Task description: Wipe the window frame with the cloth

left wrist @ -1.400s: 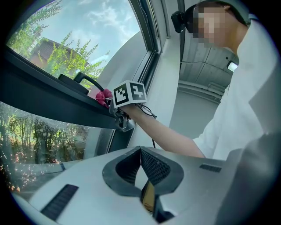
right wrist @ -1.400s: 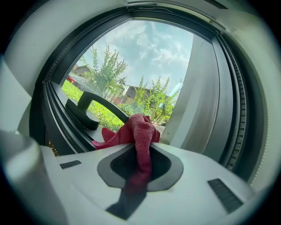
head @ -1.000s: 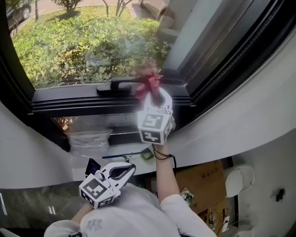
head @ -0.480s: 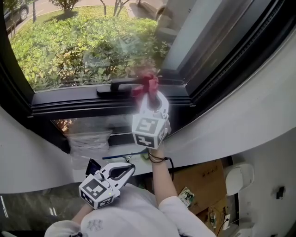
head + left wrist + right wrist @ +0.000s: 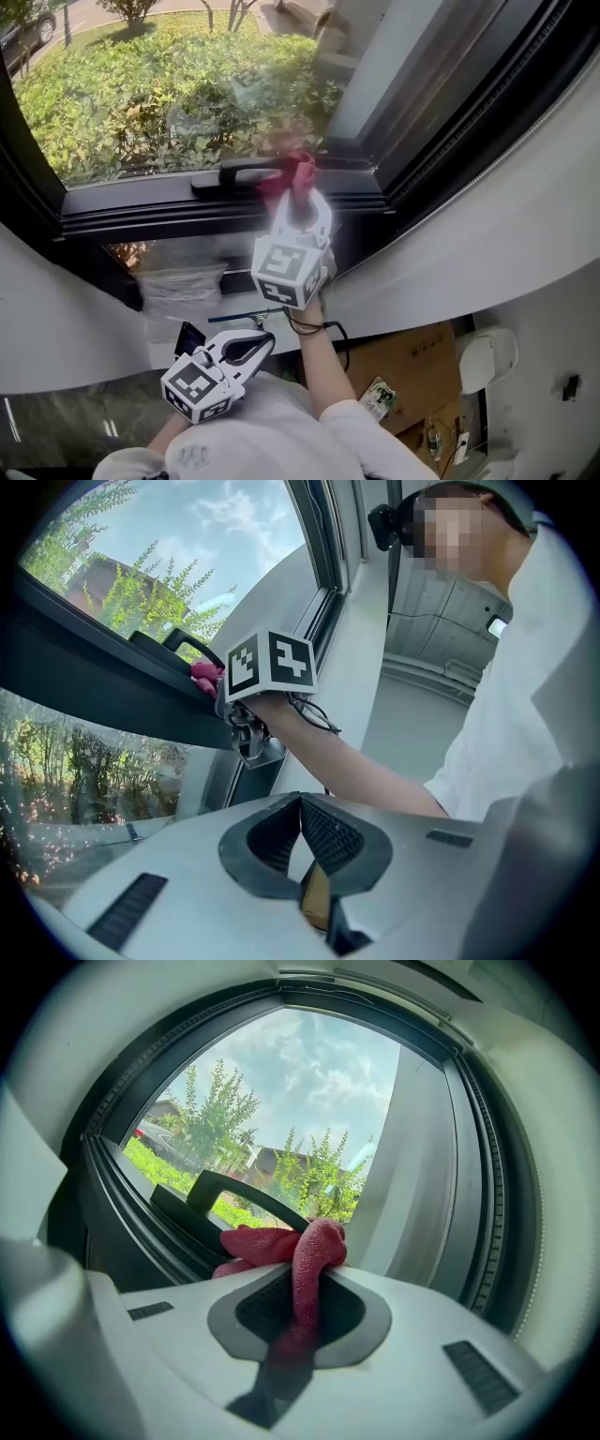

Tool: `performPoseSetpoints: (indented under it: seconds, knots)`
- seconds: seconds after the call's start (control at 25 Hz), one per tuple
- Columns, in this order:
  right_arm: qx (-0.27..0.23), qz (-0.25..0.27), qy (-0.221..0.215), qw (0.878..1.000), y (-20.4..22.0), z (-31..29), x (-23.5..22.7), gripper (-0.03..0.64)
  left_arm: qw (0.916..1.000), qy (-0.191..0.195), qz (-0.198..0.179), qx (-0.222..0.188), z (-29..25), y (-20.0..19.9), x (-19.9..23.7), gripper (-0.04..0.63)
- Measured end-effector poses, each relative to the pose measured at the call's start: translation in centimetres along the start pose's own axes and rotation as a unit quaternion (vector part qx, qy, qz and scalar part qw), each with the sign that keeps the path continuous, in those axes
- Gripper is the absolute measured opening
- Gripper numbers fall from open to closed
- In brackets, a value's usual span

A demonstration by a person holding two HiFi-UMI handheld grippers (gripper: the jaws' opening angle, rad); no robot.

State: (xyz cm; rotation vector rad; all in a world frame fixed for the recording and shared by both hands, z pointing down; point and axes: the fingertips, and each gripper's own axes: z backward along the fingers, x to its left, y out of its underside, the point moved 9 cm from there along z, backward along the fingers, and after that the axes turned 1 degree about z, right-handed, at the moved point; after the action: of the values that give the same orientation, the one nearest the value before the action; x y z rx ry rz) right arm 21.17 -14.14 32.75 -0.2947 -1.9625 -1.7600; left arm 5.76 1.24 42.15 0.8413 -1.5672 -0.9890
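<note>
My right gripper (image 5: 298, 195) is raised to the dark window frame (image 5: 141, 208) and is shut on a red cloth (image 5: 287, 173). The cloth (image 5: 292, 1249) bunches at the jaw tips and presses on the frame (image 5: 127, 1227) just right of the black window handle (image 5: 234, 172). In the right gripper view the handle (image 5: 246, 1199) runs right behind the cloth. My left gripper (image 5: 255, 344) hangs low near my body, shut with nothing in it. The left gripper (image 5: 302, 819) looks up at the right gripper (image 5: 236, 726) and the cloth (image 5: 205, 678).
The white sill and wall (image 5: 469, 253) curve below the frame. A plastic-wrapped bundle (image 5: 178, 281) and a blue-handled tool (image 5: 246, 315) lie below the window. A cardboard box (image 5: 412, 366) sits lower right. The open sash (image 5: 487, 103) slants at the right.
My right gripper with the red cloth has slid left along the window frame, closer to the handle. The left gripper has stayed put.
</note>
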Motion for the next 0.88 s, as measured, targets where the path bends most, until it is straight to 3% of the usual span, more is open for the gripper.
performPoseSetpoints:
  seconds: [0.88]
  knots:
    - [-0.042,-0.002,-0.042,0.998,0.7,0.1,-0.7,0.052,0.9991,-0.038,-0.009,-0.015,-1.0,-0.3,-1.2,0.009]
